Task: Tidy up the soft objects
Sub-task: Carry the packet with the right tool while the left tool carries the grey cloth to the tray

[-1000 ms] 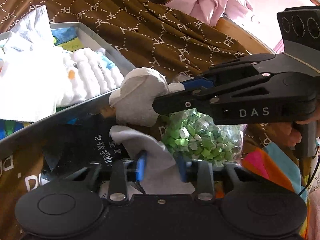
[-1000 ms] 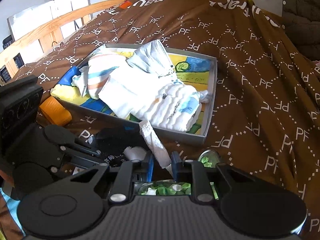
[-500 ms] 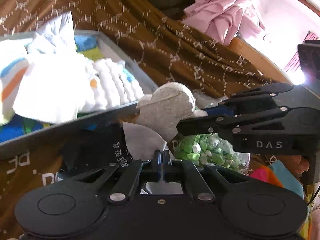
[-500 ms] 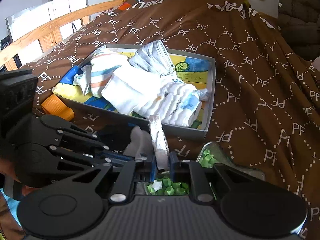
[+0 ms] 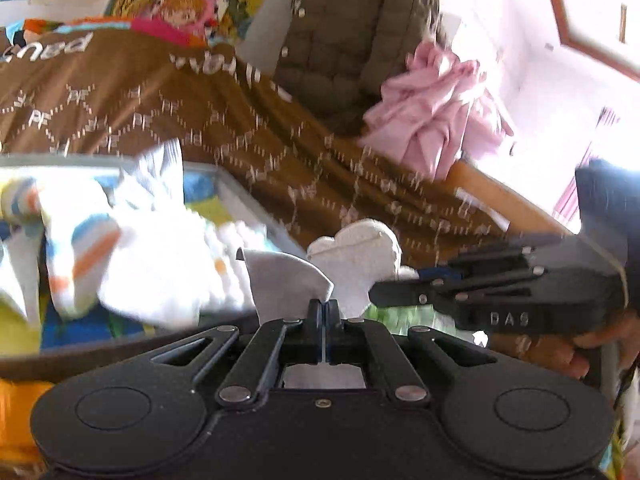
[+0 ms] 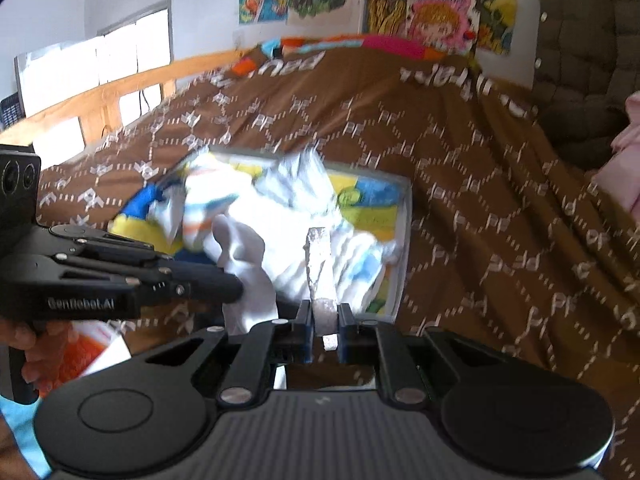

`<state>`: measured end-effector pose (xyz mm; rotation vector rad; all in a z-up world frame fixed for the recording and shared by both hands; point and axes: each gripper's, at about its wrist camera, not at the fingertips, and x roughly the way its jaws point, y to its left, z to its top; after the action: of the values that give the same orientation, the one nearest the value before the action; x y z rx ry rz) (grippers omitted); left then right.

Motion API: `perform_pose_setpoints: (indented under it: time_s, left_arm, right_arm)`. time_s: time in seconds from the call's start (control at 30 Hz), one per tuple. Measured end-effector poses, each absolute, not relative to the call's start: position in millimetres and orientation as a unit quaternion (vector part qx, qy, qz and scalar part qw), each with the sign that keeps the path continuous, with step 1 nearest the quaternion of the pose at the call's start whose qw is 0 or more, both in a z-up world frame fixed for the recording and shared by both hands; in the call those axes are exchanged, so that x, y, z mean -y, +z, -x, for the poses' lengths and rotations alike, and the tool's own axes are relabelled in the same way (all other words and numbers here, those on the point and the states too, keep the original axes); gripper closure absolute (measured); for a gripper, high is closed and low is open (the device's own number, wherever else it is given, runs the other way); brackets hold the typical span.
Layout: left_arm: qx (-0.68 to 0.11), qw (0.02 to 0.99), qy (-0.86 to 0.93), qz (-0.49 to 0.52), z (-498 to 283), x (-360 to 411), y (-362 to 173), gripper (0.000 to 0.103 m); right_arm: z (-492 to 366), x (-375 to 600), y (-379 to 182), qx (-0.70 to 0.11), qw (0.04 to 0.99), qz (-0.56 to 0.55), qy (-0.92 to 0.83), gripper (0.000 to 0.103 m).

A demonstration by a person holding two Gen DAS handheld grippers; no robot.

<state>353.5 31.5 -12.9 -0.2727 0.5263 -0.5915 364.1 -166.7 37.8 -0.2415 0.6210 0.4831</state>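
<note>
**Both claws lifted with the grey sock stretched between them**

Since a second ago both claws have come up off the bedspread, so that the bag of green pieces that filled the near view then is now almost hidden and the far wall with its posters has come into sight. Over that second the left claw's jaws closed, from standing apart around the cloth to pinching it.

At the far left of the left wrist view, the grey tray (image 5: 236,194) lies on the brown bedspread (image 5: 256,120), heaped with white and striped clothes (image 5: 132,256). Near the middle, the left claw (image 5: 322,307) is clenched flat on one end of the grey sock (image 5: 286,280), whose cloth stands up as a pointed flap above the pinched jaws. Just right of it the sock's fluffy pale end (image 5: 360,254) rises in front of the bedspread, grasped by the right claw (image 5: 400,282), which reaches in from the right with a hand (image 5: 592,344) under its handle. Far right, a pink garment (image 5: 436,120) lies bunched against a quilted olive jacket (image 5: 348,40).

From the right wrist view, the left claw (image 6: 240,286) enters from the left with the sock's cloth (image 6: 244,264) at its tip. The right claw (image 6: 325,320) is clenched on a narrow folded strip of the sock, standing upright between its jaws. Beyond, the tray (image 6: 404,240) holds the clothes (image 6: 296,216).
</note>
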Motion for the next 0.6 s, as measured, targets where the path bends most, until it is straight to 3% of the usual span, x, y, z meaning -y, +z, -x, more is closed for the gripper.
perform_pose_setpoints:
  time_s: [0.33,0.6]
  left_arm:
    - [-0.169,0.953,-0.214,0.134,-412,-44,21,0.103]
    - [-0.211,0.950,-0.153,0.170,-470,-55,1,0.103]
  right_arm:
    - [-437,132,45,-0.273,0.934,0.152,0.174,0.090]
    - [-488,88,16,-0.294,0.918,0.199,0.175,0.090]
